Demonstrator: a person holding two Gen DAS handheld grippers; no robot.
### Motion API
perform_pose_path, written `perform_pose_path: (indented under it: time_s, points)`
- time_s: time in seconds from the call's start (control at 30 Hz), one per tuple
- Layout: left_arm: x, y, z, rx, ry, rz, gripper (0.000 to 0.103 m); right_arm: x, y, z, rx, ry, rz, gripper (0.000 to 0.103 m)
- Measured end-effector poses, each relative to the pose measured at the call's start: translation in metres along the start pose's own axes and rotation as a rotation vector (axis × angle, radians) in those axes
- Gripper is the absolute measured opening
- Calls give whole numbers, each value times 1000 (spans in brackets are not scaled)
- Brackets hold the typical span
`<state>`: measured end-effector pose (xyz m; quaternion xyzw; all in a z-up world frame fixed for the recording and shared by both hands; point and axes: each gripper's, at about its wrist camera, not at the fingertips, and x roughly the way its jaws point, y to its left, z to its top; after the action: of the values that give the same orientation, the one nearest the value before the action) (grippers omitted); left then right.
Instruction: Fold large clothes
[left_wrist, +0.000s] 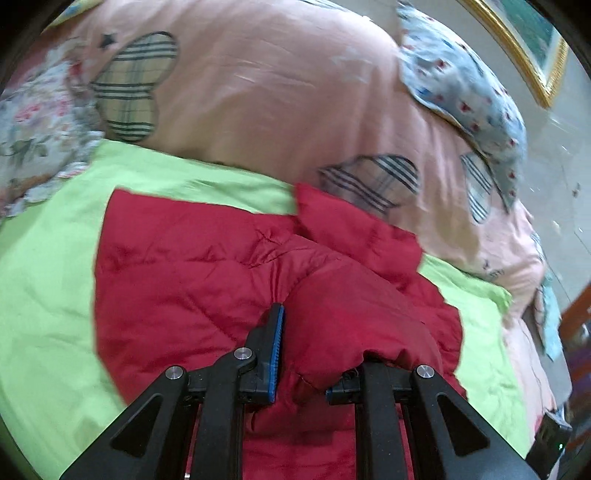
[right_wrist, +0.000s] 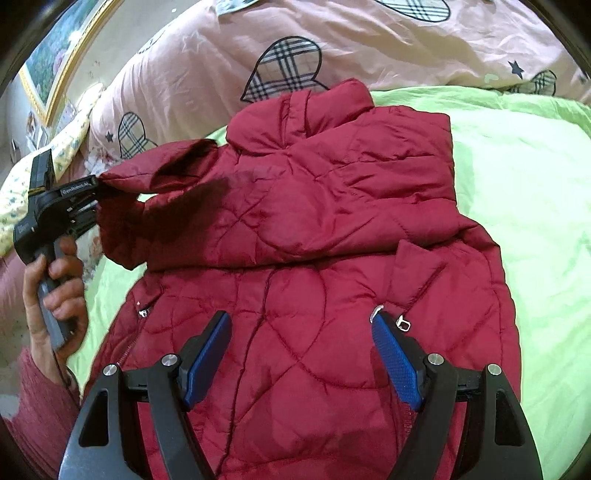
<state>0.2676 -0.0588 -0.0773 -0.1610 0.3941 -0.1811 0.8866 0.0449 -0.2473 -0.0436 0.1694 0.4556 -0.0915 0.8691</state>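
A red quilted jacket (right_wrist: 332, 221) lies spread on a green sheet (right_wrist: 517, 184), collar toward the far side. My left gripper (left_wrist: 314, 369) is shut on the cuff of one sleeve (left_wrist: 351, 325); the puffy fabric covers its right finger. From the right wrist view that gripper (right_wrist: 92, 188) holds the sleeve (right_wrist: 155, 173) lifted off the jacket's left side, gripped by a person's hand (right_wrist: 62, 280). My right gripper (right_wrist: 301, 354) hangs open above the jacket's lower part, with nothing between its blue pads (right_wrist: 395, 362). A metal zipper pull (right_wrist: 404, 324) lies close to the right pad.
A pink duvet (left_wrist: 277, 92) with plaid hearts is heaped behind the jacket. A blue patterned pillow (left_wrist: 461, 85) lies on it, and floral bedding (left_wrist: 33, 122) lies to the left. A gold-framed picture (right_wrist: 55, 55) leans beyond the bed. Green sheet shows on both sides of the jacket.
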Motion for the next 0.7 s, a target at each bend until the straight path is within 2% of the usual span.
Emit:
perform_pose_path:
  time_s: [0.03, 0.07, 0.23, 0.3, 0.37, 0.57, 0.67, 0.7]
  points:
    - [11, -3, 0, 10, 12, -9, 15, 0, -2, 1, 12, -2, 5, 80]
    - [16, 16, 10, 14, 21, -9, 15, -1, -4, 2, 22, -5, 8, 80]
    - [80, -5, 2, 59, 118, 28, 15, -2, -8, 8, 54, -21, 36, 80]
    - [112, -14, 0, 64, 167, 31, 17, -1, -10, 12, 76, -25, 64, 80]
    - [128, -17, -1, 61, 186, 22, 17, 0, -12, 17, 105, -32, 95, 80]
    - [136, -18, 7, 62, 185, 5, 17, 27, -33, 50, 250, -69, 278, 81]
    - [138, -15, 11, 61, 185, 7, 17, 58, -48, 63, 380, -38, 392, 78]
    - [142, -17, 13, 67, 183, 11, 17, 70, -51, 66, 421, -19, 426, 74]
